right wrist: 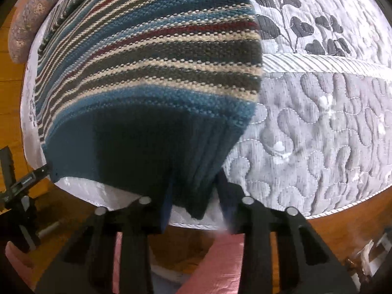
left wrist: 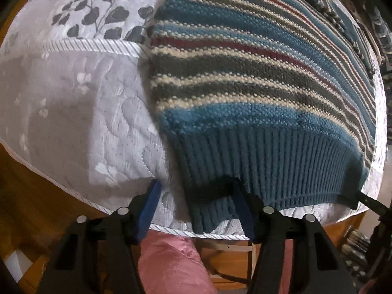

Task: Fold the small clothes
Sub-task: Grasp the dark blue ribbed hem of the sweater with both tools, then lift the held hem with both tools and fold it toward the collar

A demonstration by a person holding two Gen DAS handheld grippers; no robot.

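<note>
Sweater: my striped knit sweater (left wrist: 257,73) lies flat on the quilted cover (left wrist: 73,110), its ribbed hem (left wrist: 269,166) at the near edge, lower centre of both frames.
Left gripper (left wrist: 196,196): I see the blue fingers (left wrist: 149,208) spread apart astride the hem's corner, not clamped.
Right gripper (right wrist: 193,196): fingers apart, the opposite hem corner hanging between them; blur hides contact.
Around: pink cloth (left wrist: 171,264) below the cover's edge; wooden floor (right wrist: 343,223) beyond.
Left view only: the hem's ribs show sharply.
Right view only: a patterned cushion (right wrist: 29,24) at upper left.
</note>
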